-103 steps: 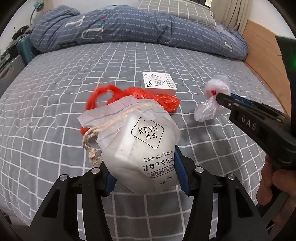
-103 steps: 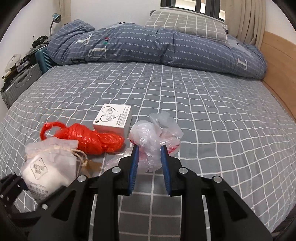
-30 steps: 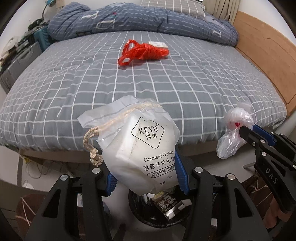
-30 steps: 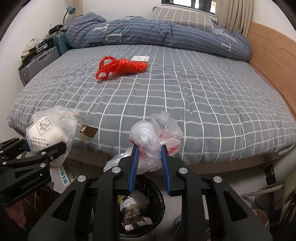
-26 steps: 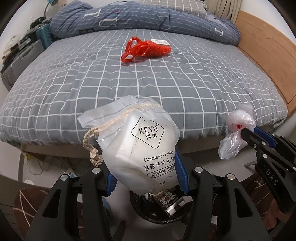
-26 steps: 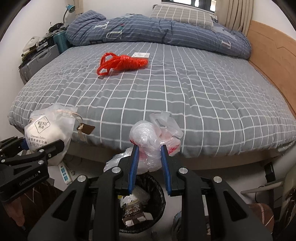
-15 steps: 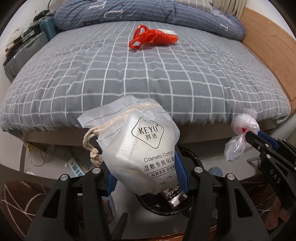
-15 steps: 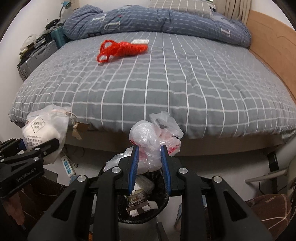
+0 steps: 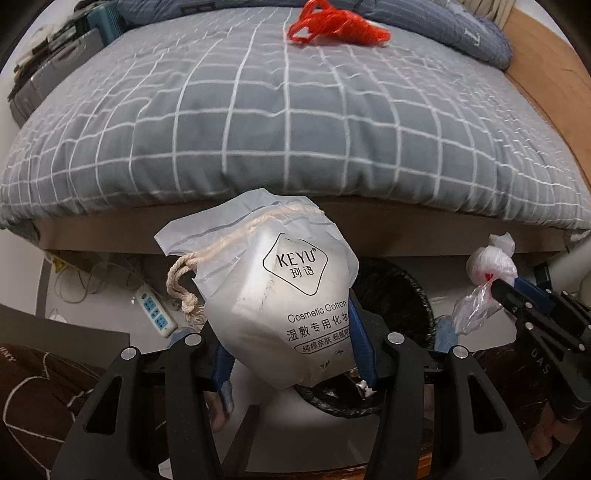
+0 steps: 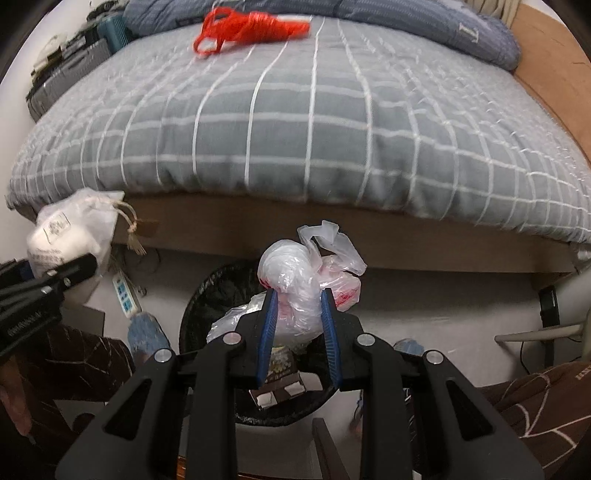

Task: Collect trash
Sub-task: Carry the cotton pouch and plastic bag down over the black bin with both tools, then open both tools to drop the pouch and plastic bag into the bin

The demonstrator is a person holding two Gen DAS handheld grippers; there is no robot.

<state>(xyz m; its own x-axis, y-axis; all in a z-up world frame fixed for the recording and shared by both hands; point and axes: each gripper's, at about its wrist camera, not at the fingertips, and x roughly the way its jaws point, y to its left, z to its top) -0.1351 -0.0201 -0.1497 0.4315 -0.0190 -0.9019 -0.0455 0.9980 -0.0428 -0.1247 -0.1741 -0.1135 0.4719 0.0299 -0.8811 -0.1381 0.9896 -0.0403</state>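
**Two Bags of Trash Held Over the Bin**

While both claws hang past the foot of the bed [image 10: 295, 122], each is clenched on a piece of trash. The left claw [image 9: 291, 343] grips the cosmetic cotton pouch [image 9: 280, 295] low on its body between blue pads, so the drawstring top and knotted cord [image 9: 183, 288] flop free above; holding it by the bulk keeps the soft bag from slipping out. The right claw [image 10: 297, 325] pinches the crumpled clear plastic bag [image 10: 295, 280] at its middle, its loose ends sticking up past the fingers.

Both loads sit above the black-lined trash bin [image 10: 218, 291] on the floor just beside the bed frame. From the right wrist view the plastic bag lines up over the bin's mouth, where packaging already lies, so I judge that opening that claw would drop it in. The pouch seems nearer the bin's left rim, and it may need to shift inward first.

Collection is partway: the red plastic bag [image 10: 251, 26] lies on the bedspread far back, with a white edge showing beside it, too blurred to identify. A power strip [image 9: 155, 310] rests on the floor left of the bin, where a missed drop could land.
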